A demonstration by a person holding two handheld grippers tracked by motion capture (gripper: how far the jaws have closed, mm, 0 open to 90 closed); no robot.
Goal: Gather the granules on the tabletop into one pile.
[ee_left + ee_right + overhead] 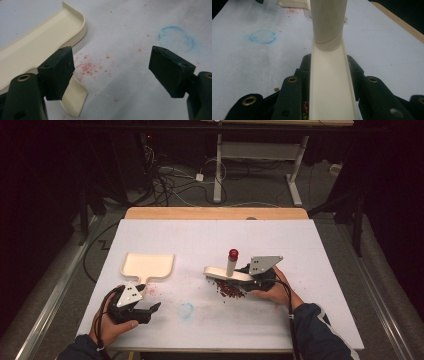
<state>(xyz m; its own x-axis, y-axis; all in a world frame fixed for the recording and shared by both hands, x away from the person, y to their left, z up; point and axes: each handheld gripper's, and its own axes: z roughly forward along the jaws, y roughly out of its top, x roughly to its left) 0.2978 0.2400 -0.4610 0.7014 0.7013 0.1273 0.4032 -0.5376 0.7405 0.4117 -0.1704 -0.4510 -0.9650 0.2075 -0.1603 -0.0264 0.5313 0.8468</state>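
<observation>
A cream dustpan [148, 265] lies flat on the white sheet at the left, its short handle toward me. My left gripper [151, 298] rests open just beside that handle; in the left gripper view [110, 67] the jaws stand wide apart over bare sheet, the dustpan [37, 47] at their left. My right gripper [244, 276] is shut on a cream brush [227, 272] with an upright, red-capped handle [233, 254]. The brush's cream back [332, 87] runs between the jaws [329, 62]. A pile of red-brown bits [230, 290] lies under and in front of the brush.
Red specks [87, 67] dot the sheet by the dustpan handle. A blue ring stain [185, 310] marks the sheet between the grippers. The wooden table edge [215, 213] shows at the far side, with cables and desk legs on the floor beyond.
</observation>
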